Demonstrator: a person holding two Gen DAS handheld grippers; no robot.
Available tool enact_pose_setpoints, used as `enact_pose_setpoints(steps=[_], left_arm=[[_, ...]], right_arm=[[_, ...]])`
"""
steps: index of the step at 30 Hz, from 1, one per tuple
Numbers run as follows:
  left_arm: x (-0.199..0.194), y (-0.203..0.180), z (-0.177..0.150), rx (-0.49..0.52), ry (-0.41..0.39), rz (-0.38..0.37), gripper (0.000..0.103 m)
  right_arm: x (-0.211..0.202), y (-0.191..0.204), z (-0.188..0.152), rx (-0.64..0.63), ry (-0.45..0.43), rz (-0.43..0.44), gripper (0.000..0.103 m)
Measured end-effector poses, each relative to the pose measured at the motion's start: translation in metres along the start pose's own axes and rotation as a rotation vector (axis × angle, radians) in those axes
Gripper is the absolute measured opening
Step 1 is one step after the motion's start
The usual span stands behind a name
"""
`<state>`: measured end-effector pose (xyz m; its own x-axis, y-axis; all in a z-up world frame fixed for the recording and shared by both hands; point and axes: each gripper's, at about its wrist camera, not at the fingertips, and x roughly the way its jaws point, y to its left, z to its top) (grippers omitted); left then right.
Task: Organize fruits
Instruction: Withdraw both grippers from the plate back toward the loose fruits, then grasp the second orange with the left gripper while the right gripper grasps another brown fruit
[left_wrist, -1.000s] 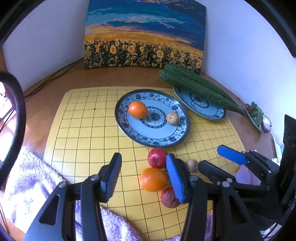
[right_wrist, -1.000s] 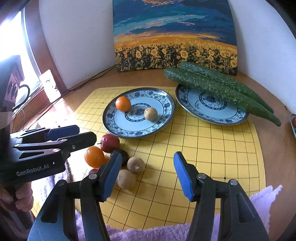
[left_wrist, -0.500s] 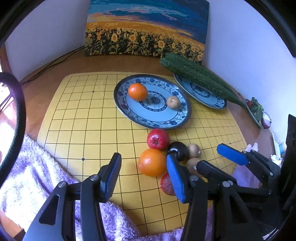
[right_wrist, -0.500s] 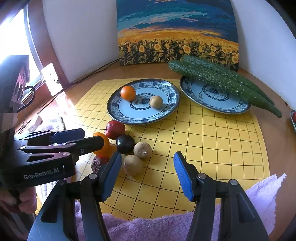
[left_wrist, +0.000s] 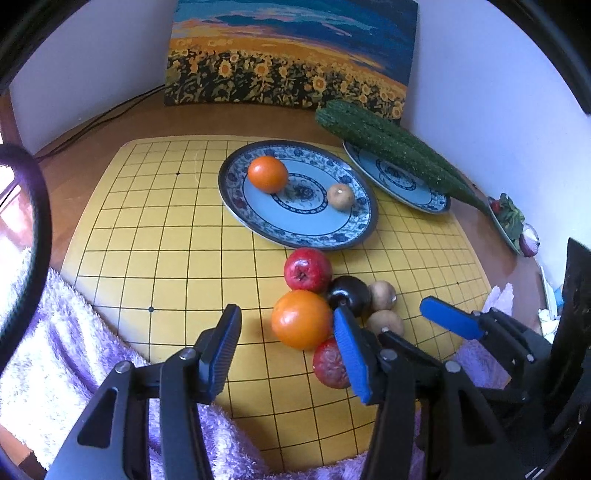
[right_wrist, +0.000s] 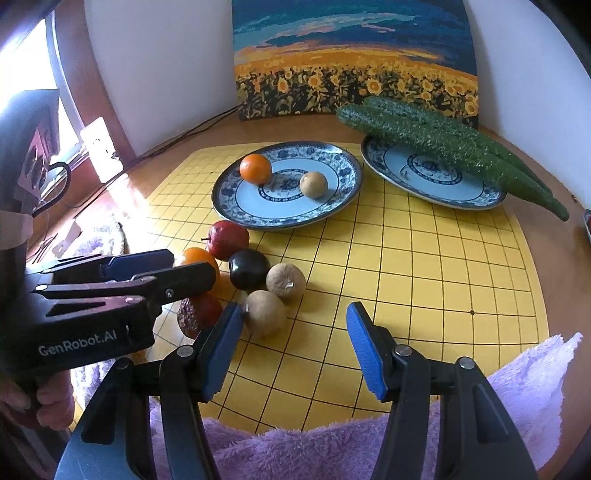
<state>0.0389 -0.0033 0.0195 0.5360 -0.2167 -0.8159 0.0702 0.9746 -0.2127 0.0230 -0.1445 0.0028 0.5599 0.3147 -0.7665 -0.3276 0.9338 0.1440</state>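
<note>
Only one bit of readable text anywhere: "GenRobot.AI" in white letters on the black side of my left gripper (right_wrist: 159, 271), seen from the right wrist camera, low on the body near the hand holding it. That's it. The yellow grid board (right_wrist: 424, 266) has lines and a few dots but no numbers or letters. The blue-and-white plates (right_wrist: 347, 177) carry only floral patterns, and the sunflower painting (right_wrist: 354, 59) shows no signature I can make out.
</note>
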Motion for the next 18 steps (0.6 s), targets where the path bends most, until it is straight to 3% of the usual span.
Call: enact_pose_setpoints(steps=[5, 9, 18], left_arm=[[0.0, 0.0025, 0.0002, -0.011, 0.0, -0.016, 0.054], [-0.0012, 0.0027, -0.0007, -0.018, 0.0, -0.042, 0.045], [-0.0008, 0.0015, 0.0001, -0.009, -0.001, -0.056, 0.037]], right_arm=[[0.0032, -0.0015, -0.0018, 0.018, 0.002, 0.021, 0.06], [0.0025, -0.0013, -0.002, 0.02, -0.002, 0.021, 0.059], [0.004, 0.0048, -0.0031, -0.005, -0.005, 0.044, 0.039]])
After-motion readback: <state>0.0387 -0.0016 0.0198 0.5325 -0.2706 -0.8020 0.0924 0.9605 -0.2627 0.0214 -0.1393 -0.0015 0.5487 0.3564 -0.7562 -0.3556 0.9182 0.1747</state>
